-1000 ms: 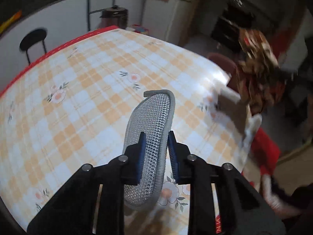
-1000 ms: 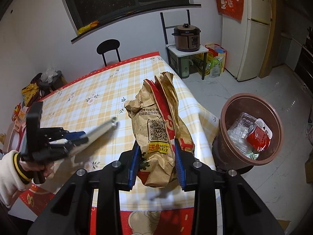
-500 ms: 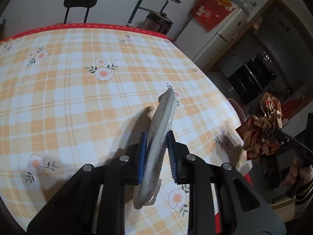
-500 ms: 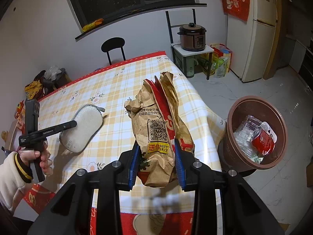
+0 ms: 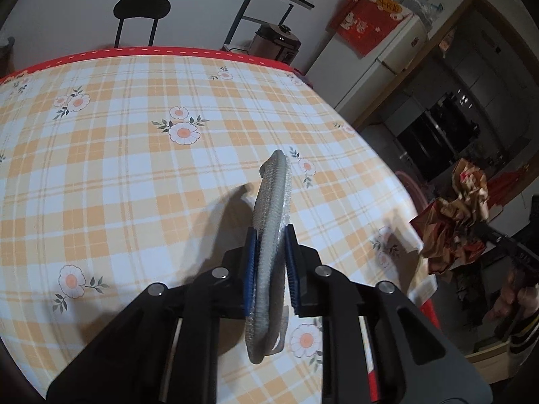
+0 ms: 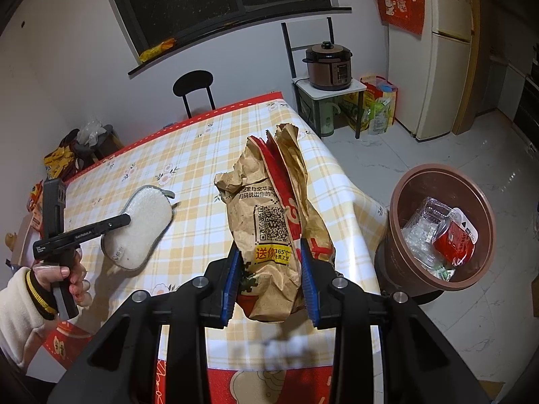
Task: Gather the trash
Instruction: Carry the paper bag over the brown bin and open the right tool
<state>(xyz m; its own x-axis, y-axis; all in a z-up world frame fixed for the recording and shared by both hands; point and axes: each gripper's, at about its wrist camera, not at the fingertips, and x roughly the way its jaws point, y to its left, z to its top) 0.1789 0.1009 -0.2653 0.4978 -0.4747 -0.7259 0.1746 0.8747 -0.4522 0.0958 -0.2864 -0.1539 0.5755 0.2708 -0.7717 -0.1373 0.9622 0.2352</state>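
Observation:
My left gripper (image 5: pixel 270 271) is shut on a grey oval scrubbing sponge (image 5: pixel 271 235), held edge-on above the checked tablecloth (image 5: pixel 134 175). The sponge also shows in the right wrist view (image 6: pixel 138 225), flat side up over the table. My right gripper (image 6: pixel 271 281) is shut on a crumpled brown paper bag (image 6: pixel 273 202) with red print and a QR code, held upright over the table's near corner. The bag also shows in the left wrist view (image 5: pixel 451 232). A brown trash bin (image 6: pixel 441 229) stands on the floor to the right and holds clear plastic and a red wrapper.
A black chair (image 6: pixel 193 87) stands behind the table. A pressure cooker (image 6: pixel 328 65) sits on a small stand by the fridge (image 6: pixel 434 50). Bags lie on a stool at the far left (image 6: pixel 81 148). The floor around the bin is white tile.
The left gripper has swung and rolled, turning the sponge from flat-on to edge-on, and lowered it towards the table. The right gripper with the bag has barely moved.

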